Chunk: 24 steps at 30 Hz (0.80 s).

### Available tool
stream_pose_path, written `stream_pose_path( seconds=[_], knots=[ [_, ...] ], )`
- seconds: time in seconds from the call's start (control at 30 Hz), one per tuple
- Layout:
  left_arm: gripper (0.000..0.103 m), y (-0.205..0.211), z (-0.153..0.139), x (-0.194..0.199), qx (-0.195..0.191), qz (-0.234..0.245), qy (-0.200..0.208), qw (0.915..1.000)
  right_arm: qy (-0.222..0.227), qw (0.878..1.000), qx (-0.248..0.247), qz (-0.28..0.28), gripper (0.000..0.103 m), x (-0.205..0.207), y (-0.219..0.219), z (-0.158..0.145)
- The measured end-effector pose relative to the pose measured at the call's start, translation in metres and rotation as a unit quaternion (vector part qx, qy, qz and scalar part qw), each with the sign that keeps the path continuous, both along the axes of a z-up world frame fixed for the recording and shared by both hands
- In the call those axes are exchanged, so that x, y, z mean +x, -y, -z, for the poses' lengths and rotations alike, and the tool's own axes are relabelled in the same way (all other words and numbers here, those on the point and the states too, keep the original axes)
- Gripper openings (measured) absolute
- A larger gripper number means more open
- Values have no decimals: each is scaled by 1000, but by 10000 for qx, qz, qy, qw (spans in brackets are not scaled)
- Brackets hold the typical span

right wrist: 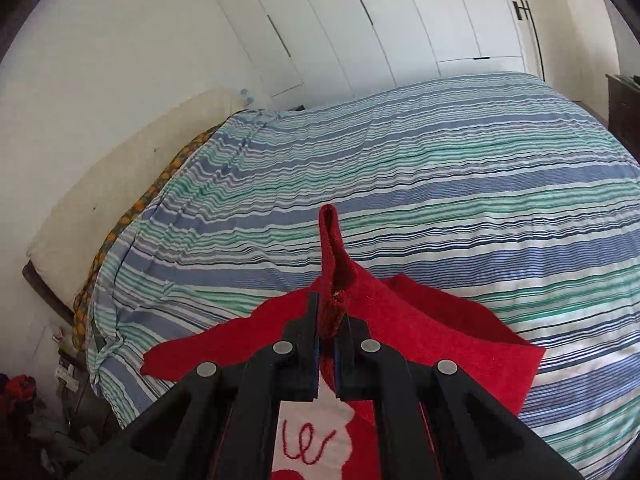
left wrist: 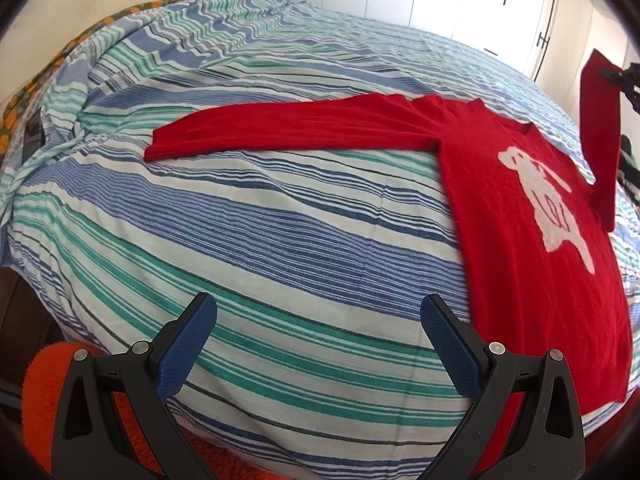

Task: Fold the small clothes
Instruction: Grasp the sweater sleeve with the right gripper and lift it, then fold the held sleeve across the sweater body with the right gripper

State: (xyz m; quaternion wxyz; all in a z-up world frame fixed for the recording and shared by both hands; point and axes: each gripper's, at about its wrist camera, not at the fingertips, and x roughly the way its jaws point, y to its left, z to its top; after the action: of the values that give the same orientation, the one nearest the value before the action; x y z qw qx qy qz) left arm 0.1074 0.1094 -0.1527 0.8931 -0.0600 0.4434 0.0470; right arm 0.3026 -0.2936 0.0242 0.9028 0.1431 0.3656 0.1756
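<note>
Right wrist alone shows right tool (right wrist: 329, 320) pinching sweater (right wrist: 420, 320) sleeve.

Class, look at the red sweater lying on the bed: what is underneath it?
The red sweater lies on a striped bedcover, which shows all around it. Whatever lies directly beneath the sweater's body is covered and cannot be seen.

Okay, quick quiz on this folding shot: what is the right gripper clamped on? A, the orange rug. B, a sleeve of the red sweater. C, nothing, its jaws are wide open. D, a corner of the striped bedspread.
B: the right gripper is shut on a sleeve of the red sweater, lifting it off the striped bedspread.
</note>
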Motion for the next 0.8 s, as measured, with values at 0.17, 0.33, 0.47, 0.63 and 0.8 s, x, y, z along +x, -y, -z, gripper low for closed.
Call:
stream_pose_path(
  seconds=[0.17, 0.33, 0.47, 0.63, 0.8],
  knots=[
    [102, -9, 2, -2, -118, -174, -42, 9998, -684, 9907, 300, -1141, 64, 14, -64, 39],
    [102, -17, 4, -2, -263, -275, -38, 9993, -540, 9924, 762, -803, 65, 1, -17, 26],
    [102, -18, 6, 3, -388, -320, -99, 9987, -759, 9925, 954, 86, 58, -9, 51, 30],
    [102, -11, 9, 4, -265, -276, -157, 9991, -1490, 9778, 1442, 302, 31, -19, 82, 91],
    [102, -2, 10, -1, 27, -184, -196, 9996, -2501, 9572, -57, 1455, 23, -20, 94, 179]
  ],
)
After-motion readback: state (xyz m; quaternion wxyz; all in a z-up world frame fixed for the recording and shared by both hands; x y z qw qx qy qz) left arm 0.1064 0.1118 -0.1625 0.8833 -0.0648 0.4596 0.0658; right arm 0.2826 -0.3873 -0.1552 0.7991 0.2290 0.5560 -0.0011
